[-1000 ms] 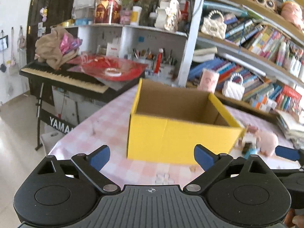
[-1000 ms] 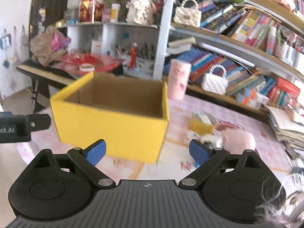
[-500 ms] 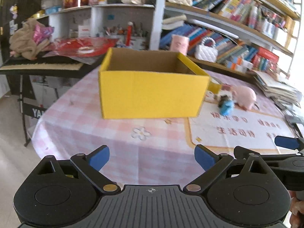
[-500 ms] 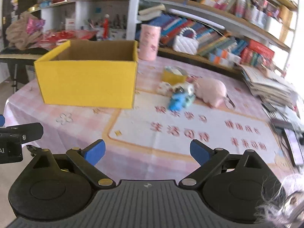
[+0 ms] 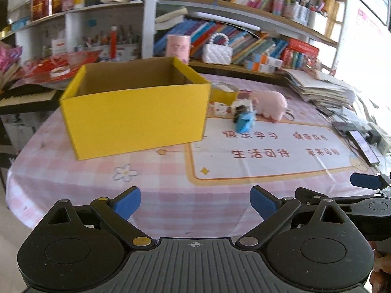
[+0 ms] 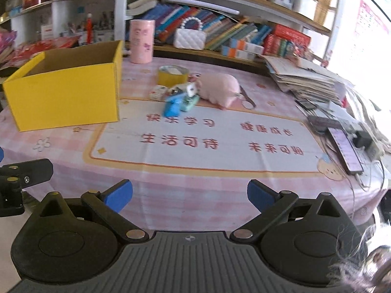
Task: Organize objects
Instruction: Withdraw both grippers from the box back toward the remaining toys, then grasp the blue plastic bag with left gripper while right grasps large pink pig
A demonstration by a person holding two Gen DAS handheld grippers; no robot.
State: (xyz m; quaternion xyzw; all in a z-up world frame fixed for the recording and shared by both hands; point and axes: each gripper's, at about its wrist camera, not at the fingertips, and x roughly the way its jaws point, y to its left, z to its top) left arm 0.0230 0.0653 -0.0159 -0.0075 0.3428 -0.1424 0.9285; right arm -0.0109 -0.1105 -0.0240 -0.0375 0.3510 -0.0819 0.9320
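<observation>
Right now, box: yellow cardboard box (image 5: 133, 112) stands left on the table (image 6: 195, 183), apparently empty.
Items: pink plush pig (image 6: 217, 86), tape roll (image 6: 172, 74), blue toy (image 6: 172, 105) clustered beside it, unsorted.
Grippers: left gripper (image 5: 195, 201) and right gripper (image 6: 189, 195) both spread, holding nothing.
Change: both views have pulled back from the box.

Yellow box (image 5: 136, 119), pink plush pig (image 6: 217, 86), pink-and-white checked tablecloth (image 5: 161, 195).
</observation>
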